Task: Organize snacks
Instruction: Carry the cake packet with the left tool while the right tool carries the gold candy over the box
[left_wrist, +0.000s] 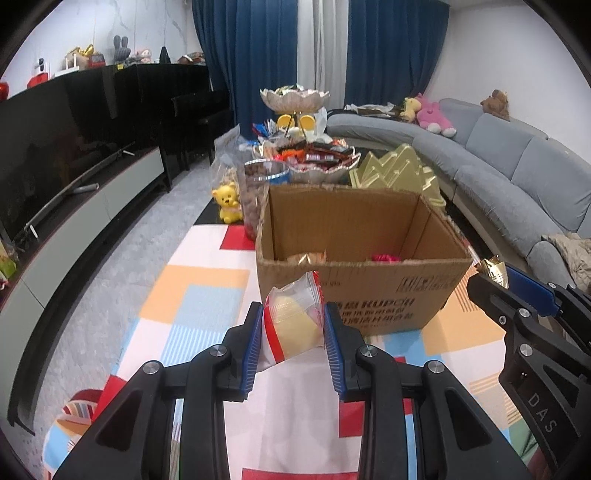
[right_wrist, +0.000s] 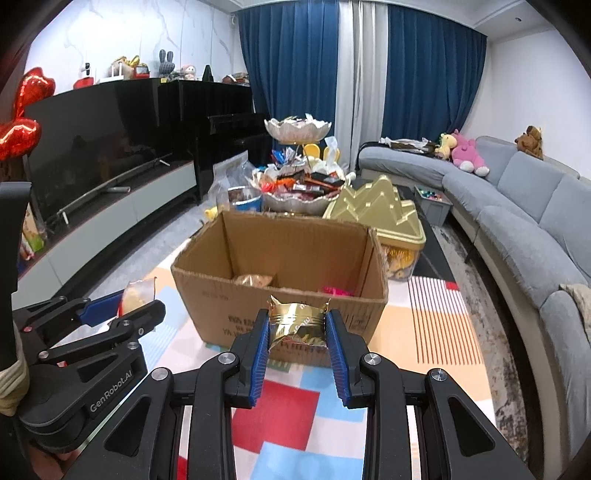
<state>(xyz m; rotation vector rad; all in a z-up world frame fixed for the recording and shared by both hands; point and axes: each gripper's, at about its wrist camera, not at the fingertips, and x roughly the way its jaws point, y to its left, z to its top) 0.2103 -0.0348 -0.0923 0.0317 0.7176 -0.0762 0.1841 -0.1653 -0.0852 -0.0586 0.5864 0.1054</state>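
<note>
— Grippers first: what does each one have?

— My left gripper (left_wrist: 293, 325) is clamped on a clear packet with a yellow cake (left_wrist: 293, 323) inside, its blue pads pressing the wrapper from both sides. My right gripper (right_wrist: 297, 326) is pinched on a crinkled gold foil snack (right_wrist: 297, 323), held the same way, sticking up between the fingers.

— And where is the cardboard box (left_wrist: 354, 291) from there?

— Straight ahead of both, open top up, on the patterned cloth (left_wrist: 192, 295). Its near wall faces me, and both packets sit in front of that wall and below its rim. The long side runs left to right across my view.

— Which hand is nearer?

— Hard to separate; they flank each other, left toward the box's left half, right toward the middle. I judge the left slightly closer.

— So what does the drop hinge on?

— Height, I think. Each packet must rise over the near rim before going forward. A gold packet (left_wrist: 306, 257) and a pink one (left_wrist: 384, 257) already lie inside, so the task looks partly done.
</note>
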